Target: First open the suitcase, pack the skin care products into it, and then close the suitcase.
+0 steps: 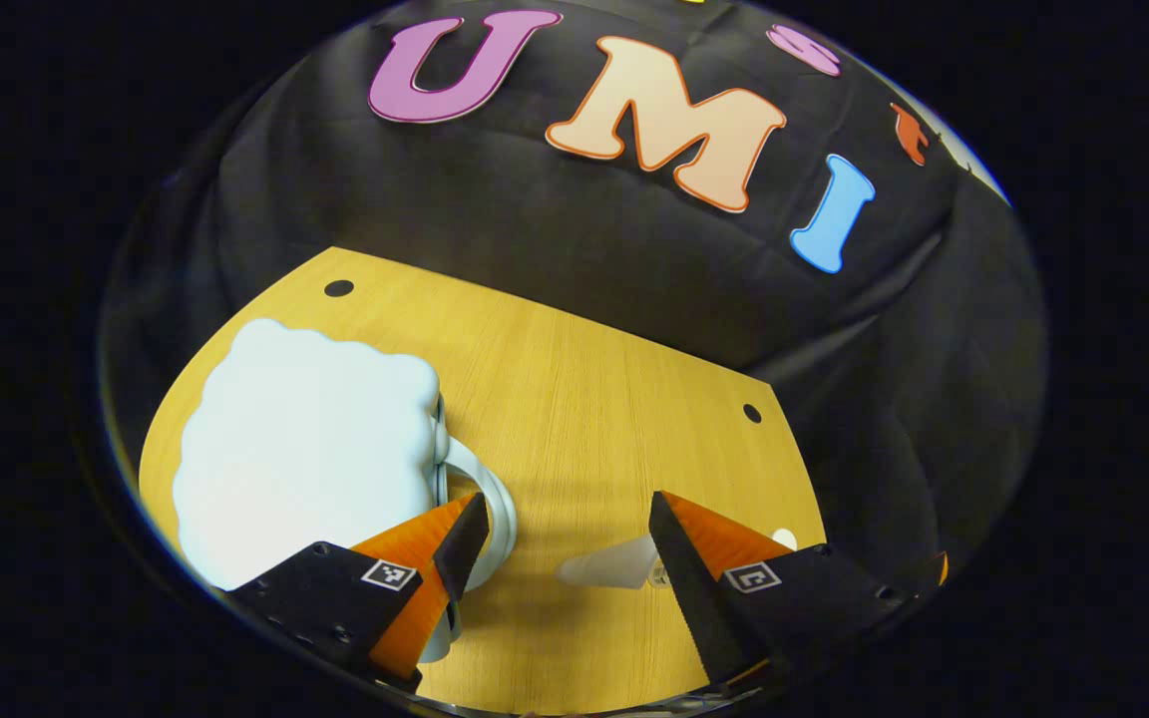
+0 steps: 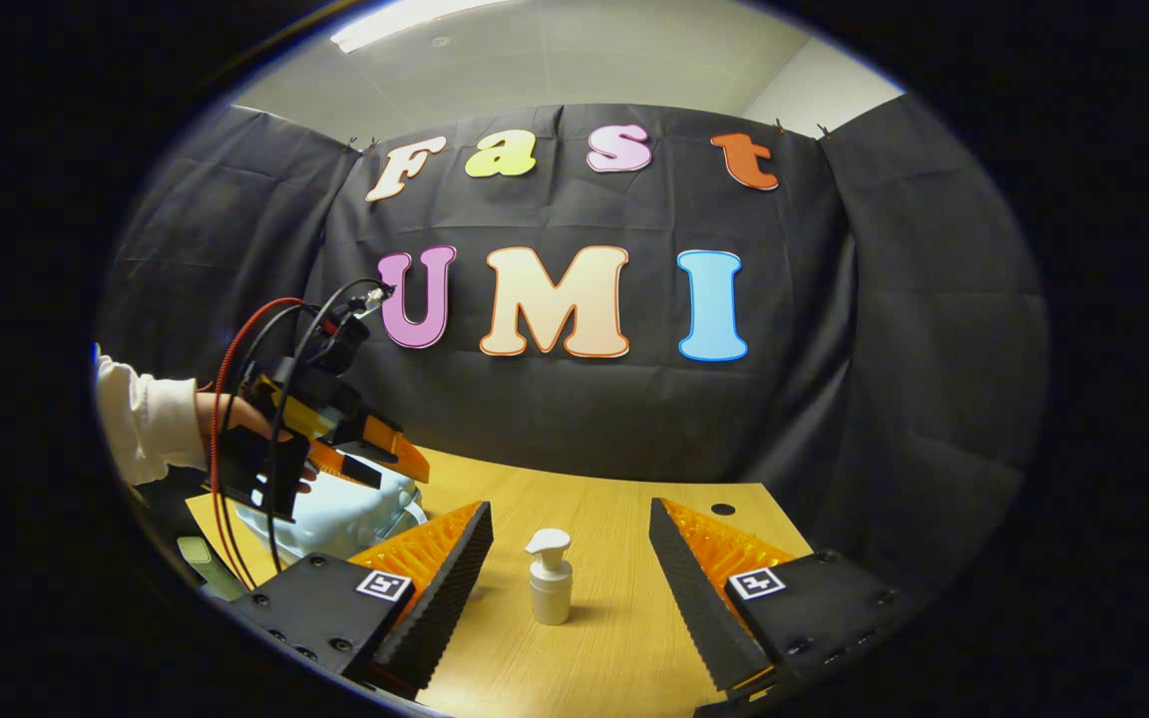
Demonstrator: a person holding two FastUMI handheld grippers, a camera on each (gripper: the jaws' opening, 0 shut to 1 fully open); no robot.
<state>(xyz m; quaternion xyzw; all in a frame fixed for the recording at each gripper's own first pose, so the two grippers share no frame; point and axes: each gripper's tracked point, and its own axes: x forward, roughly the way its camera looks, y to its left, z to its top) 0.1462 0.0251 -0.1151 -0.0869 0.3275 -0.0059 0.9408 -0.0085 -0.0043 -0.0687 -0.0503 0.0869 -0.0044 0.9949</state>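
A pale blue suitcase (image 1: 305,444) with a scalloped outline lies flat and closed on the wooden table (image 1: 584,399); its handle (image 1: 490,499) faces right. My left gripper (image 1: 565,543) hovers open above the table just right of the handle, its left finger close to the handle. A white pump bottle (image 1: 604,568) shows between its fingers, lower down. In the right gripper view the white pump bottle (image 2: 550,578) stands upright on the table, ahead of my open right gripper (image 2: 570,558). Farther left the left gripper (image 2: 375,464), held by a hand, hangs over the suitcase (image 2: 345,514).
The table has small dark holes (image 1: 338,288) near its far corners. A white sleeve (image 2: 141,419) reaches in from the left. Black cloth walls stand close behind the table.
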